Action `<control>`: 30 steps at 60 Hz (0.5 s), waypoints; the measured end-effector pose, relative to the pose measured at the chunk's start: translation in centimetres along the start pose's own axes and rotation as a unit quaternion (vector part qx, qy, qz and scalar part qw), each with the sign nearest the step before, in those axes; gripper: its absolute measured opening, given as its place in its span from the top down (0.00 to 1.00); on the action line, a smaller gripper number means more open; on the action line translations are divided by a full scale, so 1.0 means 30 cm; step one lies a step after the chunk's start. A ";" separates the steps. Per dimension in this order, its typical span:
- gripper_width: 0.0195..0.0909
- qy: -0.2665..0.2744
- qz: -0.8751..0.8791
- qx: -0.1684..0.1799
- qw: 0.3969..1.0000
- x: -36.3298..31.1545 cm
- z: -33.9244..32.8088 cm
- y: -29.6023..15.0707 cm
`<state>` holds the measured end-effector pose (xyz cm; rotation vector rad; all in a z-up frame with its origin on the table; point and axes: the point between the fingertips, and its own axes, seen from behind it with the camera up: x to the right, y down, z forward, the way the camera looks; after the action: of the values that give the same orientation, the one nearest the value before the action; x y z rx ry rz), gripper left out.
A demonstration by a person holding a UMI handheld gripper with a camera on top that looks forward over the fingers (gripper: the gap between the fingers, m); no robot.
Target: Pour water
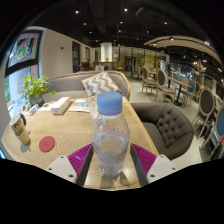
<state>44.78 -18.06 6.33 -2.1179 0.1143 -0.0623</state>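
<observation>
Gripper view: clear plastic water bottle with blue cap, upright between the fingers of the gripper. Magenta pads close at either side of the bottle's lower body; contact with both pads not discernible, so grip unconfirmed. Base of bottle hidden behind the fingers. Beyond the fingers: wooden table. Left of the fingers on the table: red round coaster. Farther left and beyond: potted green plant. Right of the fingers: grey tufted sofa.
</observation>
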 end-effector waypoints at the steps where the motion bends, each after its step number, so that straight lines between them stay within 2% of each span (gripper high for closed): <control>1: 0.28 -0.003 0.001 0.001 1.000 -0.002 0.008 -0.001; 6: 0.54 -0.007 0.004 0.013 1.000 -0.006 0.031 -0.013; 12: 0.60 -0.005 0.002 0.022 1.000 -0.011 0.040 -0.019; 19: 0.74 0.002 0.002 0.027 1.000 -0.007 0.041 -0.019; 22: 0.74 0.005 -0.003 0.025 1.000 -0.011 0.041 -0.017; 23: 0.78 0.004 -0.005 0.025 1.000 -0.015 0.042 -0.018; 30: 0.79 0.009 -0.011 0.022 1.000 -0.021 0.031 -0.021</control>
<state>44.26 -16.88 6.38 -2.0757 0.0988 -0.0965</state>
